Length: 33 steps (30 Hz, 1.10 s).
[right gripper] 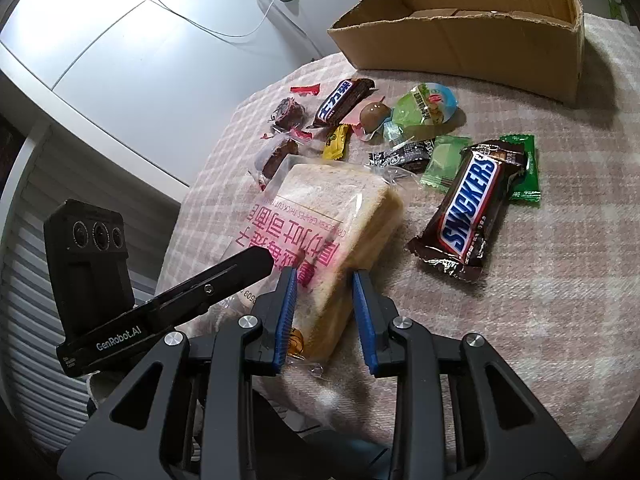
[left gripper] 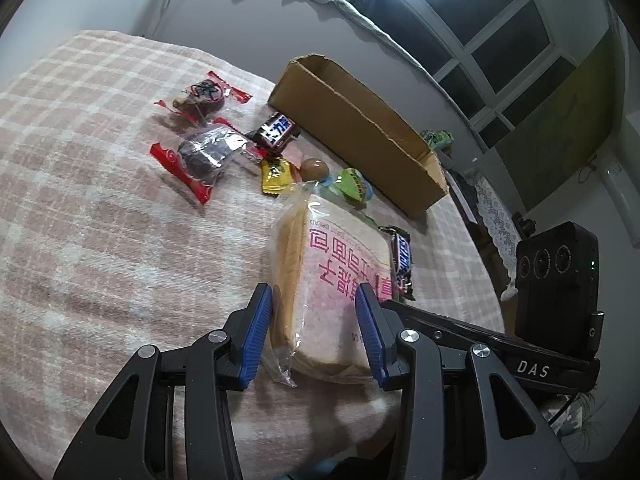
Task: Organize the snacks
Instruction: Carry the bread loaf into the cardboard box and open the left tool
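At the bottom centre of both frames the bagged bread [left gripper: 332, 280] lies on the checked cloth [left gripper: 100, 200], both claws straddling its near end; the left gripper [left gripper: 316, 332] sits fairly wide with its pads beside the loaf, the right gripper [right gripper: 326, 312] narrower, and whether either is squeezing I cannot tell; the slack wrapper could slip or the soft slices crush if one closes off-centre. Only the right view shows the Snickers bar [right gripper: 468, 204] whole and the inside of the cardboard box [right gripper: 460, 36] in the upper right.

"SNICKERS" on brown candy bar [right gripper: 472, 204]. "GenRobot.AI" on black gripper arm [right gripper: 120, 340]. "DAS" on black arm [left gripper: 532, 368]. Upside-down pink Chinese letters on bread bag [right gripper: 320, 216].
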Tool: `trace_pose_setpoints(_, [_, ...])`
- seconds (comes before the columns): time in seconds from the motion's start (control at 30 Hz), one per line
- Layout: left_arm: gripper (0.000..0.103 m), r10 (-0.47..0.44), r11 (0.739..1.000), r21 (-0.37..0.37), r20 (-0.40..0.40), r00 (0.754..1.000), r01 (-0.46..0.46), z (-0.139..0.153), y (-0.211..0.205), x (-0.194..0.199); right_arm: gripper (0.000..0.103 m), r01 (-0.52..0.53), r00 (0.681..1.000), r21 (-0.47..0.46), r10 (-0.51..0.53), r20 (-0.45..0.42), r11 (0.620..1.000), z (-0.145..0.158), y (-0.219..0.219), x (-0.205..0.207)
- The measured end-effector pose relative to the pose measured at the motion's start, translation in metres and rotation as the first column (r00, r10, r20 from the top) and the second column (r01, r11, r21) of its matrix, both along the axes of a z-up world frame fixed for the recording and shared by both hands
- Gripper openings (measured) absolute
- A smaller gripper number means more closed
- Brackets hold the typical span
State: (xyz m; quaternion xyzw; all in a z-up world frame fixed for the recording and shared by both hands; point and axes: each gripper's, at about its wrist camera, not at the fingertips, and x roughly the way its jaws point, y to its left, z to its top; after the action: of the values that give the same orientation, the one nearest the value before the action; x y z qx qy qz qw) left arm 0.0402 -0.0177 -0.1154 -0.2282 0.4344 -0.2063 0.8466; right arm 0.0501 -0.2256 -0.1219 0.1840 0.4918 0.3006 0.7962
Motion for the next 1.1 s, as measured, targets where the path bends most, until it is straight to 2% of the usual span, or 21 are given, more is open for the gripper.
trace_pose_setpoints(0.37, [0.04, -0.044, 0.999, 0.032, 0.086, 0.995, 0.042, 0.033, -0.023, 0.022, 0.03, 0.025, 0.995, -0.019, -0.023, 0.097, 1.0, 0.041, -0.022, 0.02])
trace_pose_setpoints(0.73, [0.04, -0.101, 0.993, 0.073, 0.199, 0.975, 0.088, 0.079, -0.061, 0.087, 0.03, 0.082, 0.973, -0.072, -0.064, 0.222, 0.994, 0.094, -0.053, 0.08])
trace_pose_setpoints(0.9, [0.04, -0.118, 0.992, 0.075, 0.204, 0.972, 0.104, 0.084, -0.076, 0.125, 0.03, 0.108, 0.968, -0.096, -0.083, 0.236, 0.99, 0.102, -0.066, 0.112])
trace_pose_setpoints(1.1, [0.04, -0.135, 0.988, 0.099, 0.189, 0.973, 0.118, 0.081, -0.091, 0.163, 0.03, 0.122, 0.97, -0.109, -0.096, 0.224, 0.986, 0.096, -0.08, 0.155])
